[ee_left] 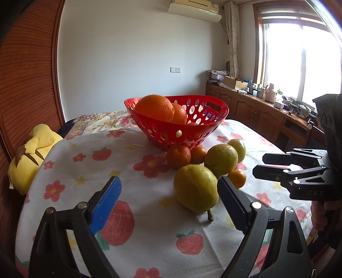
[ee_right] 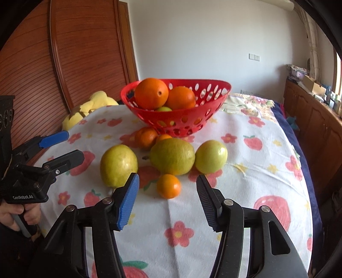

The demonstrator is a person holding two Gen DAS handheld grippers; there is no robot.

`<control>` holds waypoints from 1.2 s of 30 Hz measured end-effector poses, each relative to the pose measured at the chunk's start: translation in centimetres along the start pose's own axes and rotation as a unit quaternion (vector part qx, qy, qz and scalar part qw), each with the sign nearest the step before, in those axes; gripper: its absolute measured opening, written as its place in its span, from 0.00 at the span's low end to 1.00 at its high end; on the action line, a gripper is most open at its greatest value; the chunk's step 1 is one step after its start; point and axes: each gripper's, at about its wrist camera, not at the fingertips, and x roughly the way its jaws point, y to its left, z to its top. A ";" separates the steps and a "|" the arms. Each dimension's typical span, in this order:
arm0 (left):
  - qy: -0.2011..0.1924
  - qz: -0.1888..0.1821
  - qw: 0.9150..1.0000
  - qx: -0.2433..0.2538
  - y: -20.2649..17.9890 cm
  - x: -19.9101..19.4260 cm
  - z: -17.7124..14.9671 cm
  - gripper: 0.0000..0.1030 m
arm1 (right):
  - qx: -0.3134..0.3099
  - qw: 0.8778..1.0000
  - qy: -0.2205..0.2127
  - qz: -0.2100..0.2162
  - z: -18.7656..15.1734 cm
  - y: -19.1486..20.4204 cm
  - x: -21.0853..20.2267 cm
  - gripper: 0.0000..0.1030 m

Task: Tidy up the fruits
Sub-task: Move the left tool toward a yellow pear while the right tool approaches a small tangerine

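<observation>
Underfoot of everything, a white tablecloth (ee_right: 245, 188) printed with red flowers, apples and strawberries, draped over a rounded table. Nearest in the left wrist view, the left gripper (ee_left: 168, 205) — blue-padded fingers spread wide, holding nothing, a yellow pear-shaped fruit (ee_left: 195, 188) lying on the cloth just inside its right finger, stem toward the camera. Nearest in the right wrist view, the right gripper (ee_right: 167, 200), likewise wide open and empty, a small tangerine (ee_right: 168, 186) resting just ahead between its fingertips.

Behind that, a loose cluster on the cloth: a big greenish citrus (ee_right: 172, 156) in the middle, a round green fruit (ee_right: 211, 156) just beside it, two more tangerines (ee_right: 146, 136) tucked against the foot of the red basket (ee_right: 205, 116). Inside the perforated basket, two large oranges (ee_right: 151, 93) piled high.

Seen only from the right wrist: a green fruit (ee_right: 164, 109) low in the basket under the oranges, and the left gripper off to the left, open, in a bare hand (ee_right: 12, 213). Seen only from the left wrist: a bright window (ee_left: 299, 59) with curtain, an air conditioner (ee_left: 194, 9) high on the white wall, wooden cabinets (ee_left: 252, 109) cluttered with boxes.

Off the table's far edge, a yellow plush toy (ee_left: 32, 156) against a slatted wooden panel (ee_left: 27, 70); beyond, a floral bedspread (ee_right: 256, 104).
</observation>
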 end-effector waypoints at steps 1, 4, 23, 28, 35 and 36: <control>-0.001 0.000 1.000 0.000 0.0 0.1 -0.2 0.89 | -0.002 1.000 0.004 -0.001 0.0 0.1 0.3 0.48; -0.005 -0.007 1.000 -0.005 0.2 0.1 -0.3 0.89 | -0.002 1.000 0.016 -0.001 -0.2 0.0 1.3 0.46; -0.004 -0.001 1.000 -0.008 0.2 0.3 -0.3 0.89 | 0.002 0.997 0.071 -0.002 -0.4 -0.3 5.7 0.46; 0.000 0.001 1.000 -0.012 0.4 0.5 -0.4 0.89 | -0.004 0.997 0.081 -0.005 -0.5 0.0 6.2 0.44; 0.000 0.002 1.000 -0.012 0.4 0.5 -0.4 0.89 | -0.013 0.996 0.088 -0.002 -0.5 0.1 6.3 0.32; 0.000 0.002 1.000 -0.012 0.4 0.5 -0.4 0.89 | -0.016 0.996 0.089 -0.003 -0.6 0.2 6.3 0.32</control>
